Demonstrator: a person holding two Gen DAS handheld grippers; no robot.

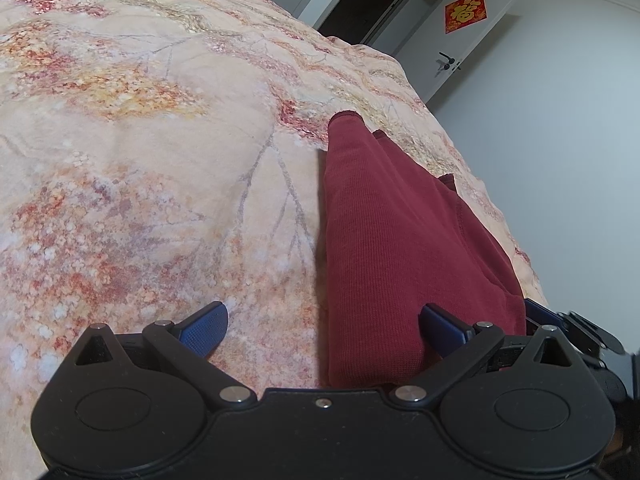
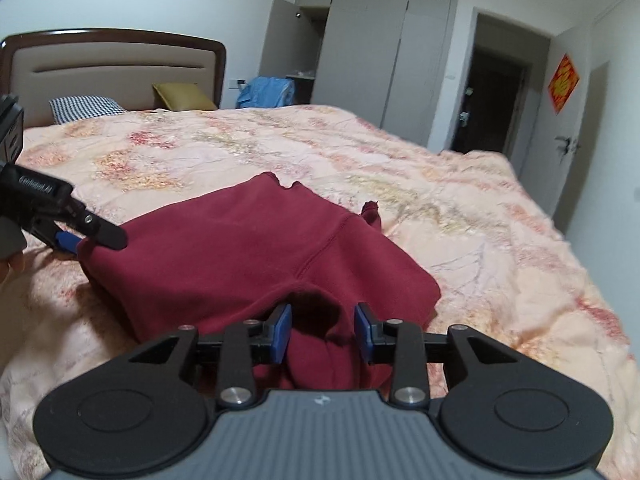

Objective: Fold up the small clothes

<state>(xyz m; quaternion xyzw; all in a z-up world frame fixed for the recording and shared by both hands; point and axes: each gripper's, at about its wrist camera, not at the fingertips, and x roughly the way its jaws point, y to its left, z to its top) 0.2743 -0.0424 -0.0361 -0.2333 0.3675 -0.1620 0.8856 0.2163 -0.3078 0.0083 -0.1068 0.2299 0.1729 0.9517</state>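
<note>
A dark red knit garment (image 2: pixel 248 248), folded over on itself, lies on the bed near the close edge of a peach floral bedspread (image 2: pixel 460 208). A seam runs across its top layer, and a small corner of the same cloth sticks up at its far right side.

The left tool (image 1: pixel 322 330) stands wide: its left blue pad (image 1: pixel 204 330) sits over bare bedspread, its right blue pad (image 1: pixel 442 328) over the red fabric, with the garment's long left edge running between them. Neither pad presses the cloth. From the right wrist view this tool (image 2: pixel 86 236) sits at the garment's near left corner.

The right tool (image 2: pixel 322 330) stands partly parted at the near edge of the garment. A bunched fold of red fabric rises between its two blue pads (image 2: pixel 282 332), which do not squeeze it; whether they touch it I cannot tell.

Beyond the bed stand a padded headboard (image 2: pixel 116 72), a checked pillow (image 2: pixel 86 106), a mustard cushion (image 2: pixel 182 96), grey wardrobes (image 2: pixel 372 40) and a door with a red diamond decoration (image 1: pixel 464 12)
</note>
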